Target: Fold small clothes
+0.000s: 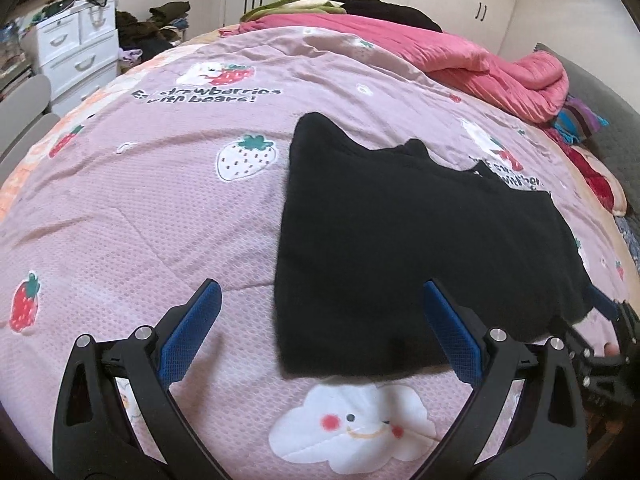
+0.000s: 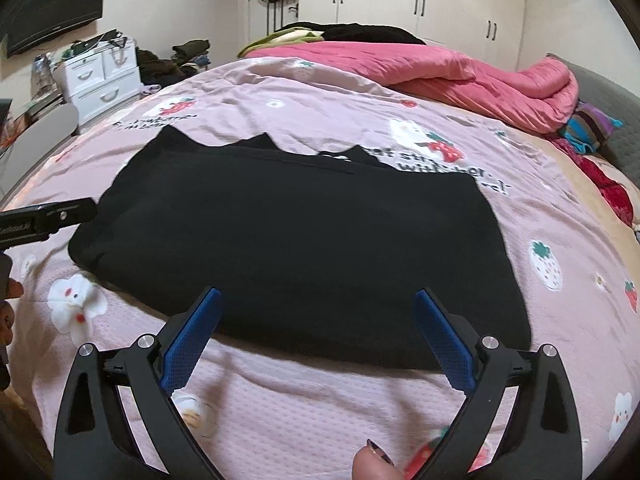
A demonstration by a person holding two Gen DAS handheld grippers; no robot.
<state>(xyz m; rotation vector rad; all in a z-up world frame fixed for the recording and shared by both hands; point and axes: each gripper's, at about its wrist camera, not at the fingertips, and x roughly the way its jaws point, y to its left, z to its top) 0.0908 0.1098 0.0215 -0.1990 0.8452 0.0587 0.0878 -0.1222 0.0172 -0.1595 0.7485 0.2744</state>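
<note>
The bed (image 2: pixel 280 400), under a pink strawberry-print cover, fills both views; a rolled pink quilt (image 2: pixel 480 80) lies far beyond the fingers, with white wardrobes (image 2: pixel 440 0) and a drawer unit (image 2: pixel 100 76) behind. The black garment (image 2: pixel 300 240) lies flat, seemingly part-folded, just ahead of the right gripper (image 2: pixel 316 300) and ahead-right of the left gripper (image 1: pixel 320 292). Both sets of fingers stand wide apart, holding nothing. This looks like a pause between folds; next, each probably needs to pinch a near edge.
</note>
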